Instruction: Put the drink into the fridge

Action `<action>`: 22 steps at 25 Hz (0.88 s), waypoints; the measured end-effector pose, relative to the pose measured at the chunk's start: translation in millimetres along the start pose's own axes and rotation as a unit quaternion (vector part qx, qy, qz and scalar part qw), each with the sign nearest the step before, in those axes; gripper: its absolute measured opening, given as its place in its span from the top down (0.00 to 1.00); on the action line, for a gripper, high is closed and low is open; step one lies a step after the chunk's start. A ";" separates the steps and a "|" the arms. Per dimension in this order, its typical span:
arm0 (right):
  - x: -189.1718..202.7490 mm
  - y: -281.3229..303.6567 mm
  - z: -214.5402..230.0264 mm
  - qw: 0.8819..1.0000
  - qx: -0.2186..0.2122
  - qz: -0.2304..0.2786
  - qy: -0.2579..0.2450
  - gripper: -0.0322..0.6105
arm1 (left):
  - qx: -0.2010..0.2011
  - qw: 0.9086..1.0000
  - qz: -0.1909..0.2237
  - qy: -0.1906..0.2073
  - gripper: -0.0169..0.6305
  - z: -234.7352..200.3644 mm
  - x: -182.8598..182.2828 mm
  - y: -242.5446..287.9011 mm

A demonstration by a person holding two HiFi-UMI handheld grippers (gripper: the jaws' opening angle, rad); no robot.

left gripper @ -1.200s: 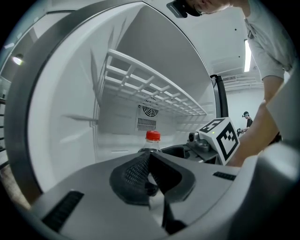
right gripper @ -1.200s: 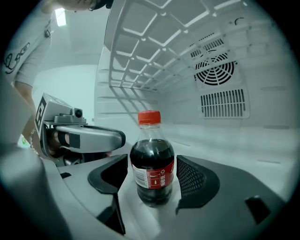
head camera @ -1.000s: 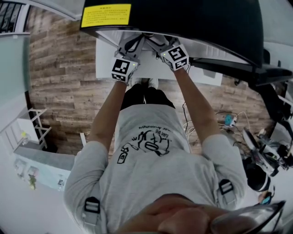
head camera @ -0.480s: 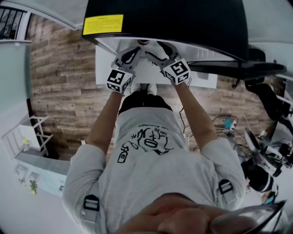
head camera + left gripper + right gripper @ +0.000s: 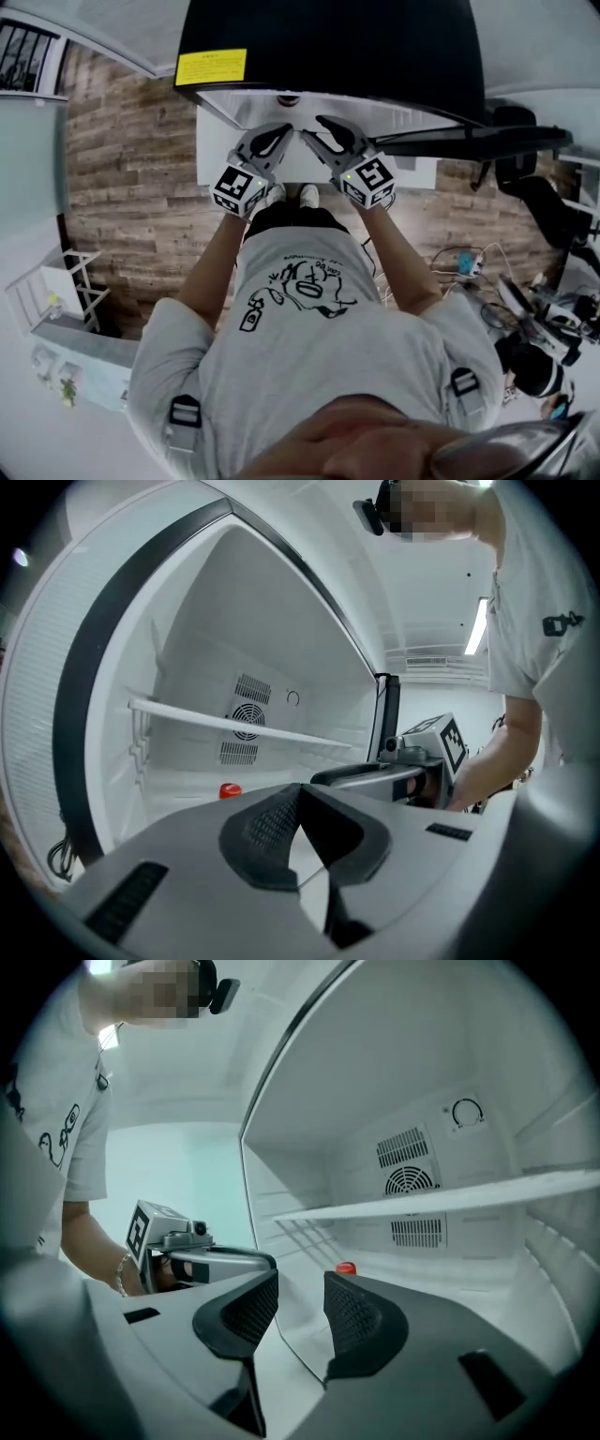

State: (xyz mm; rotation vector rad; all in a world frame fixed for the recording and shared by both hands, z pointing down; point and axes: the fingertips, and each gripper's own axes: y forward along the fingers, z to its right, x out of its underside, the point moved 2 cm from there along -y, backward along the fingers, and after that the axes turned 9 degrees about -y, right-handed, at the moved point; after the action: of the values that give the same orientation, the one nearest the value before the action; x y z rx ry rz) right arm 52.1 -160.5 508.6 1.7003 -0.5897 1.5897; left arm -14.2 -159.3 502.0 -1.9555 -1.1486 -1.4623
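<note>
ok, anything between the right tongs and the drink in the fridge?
Nothing visible. The drink's red cap shows beyond the right tongs, in the fridge below the shelf. The rest of it is hidden behind the tongs' own body. Their jaws have just been closing, with nothing between them.

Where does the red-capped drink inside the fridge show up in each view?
Head view: not clearly visible; the fridge shows its dark top, which covers most of the interior.
Left gripper view: the drink, red cap only, low and left of centre.
Right gripper view: the cap, just below centre, slightly right.
Shared landmark: the white shelf above it, in both gripper views.
</note>
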 end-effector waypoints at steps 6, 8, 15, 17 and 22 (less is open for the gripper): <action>-43.2 -19.8 -15.3 1.000 -0.008 0.012 -0.001 0.74 | 0.027 0.999 0.017 0.011 0.97 31.7 -33.1 -10.6; -59.1 -26.6 -17.9 1.000 -0.010 0.016 -0.011 0.76 | 0.035 0.999 0.021 0.012 0.97 38.7 -43.3 -13.6; -105.0 -51.9 -25.2 0.999 -0.009 0.023 -0.020 0.81 | 0.055 0.998 0.024 0.009 0.97 65.8 -72.8 -23.1; -114.3 -57.8 -28.1 1.000 -0.009 0.022 -0.018 0.82 | 0.062 0.998 0.025 0.006 0.97 75.4 -80.4 -25.2; -134.8 -70.7 -40.8 0.999 -0.022 0.020 -0.022 0.84 | 0.075 0.997 0.021 0.006 0.97 99.8 -103.1 -28.8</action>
State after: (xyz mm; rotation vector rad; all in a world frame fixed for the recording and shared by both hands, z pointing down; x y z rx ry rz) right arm 60.5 -104.1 361.6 1.7047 -0.6801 1.5591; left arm 8.7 -105.0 368.0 -1.8556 -1.1688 -1.3242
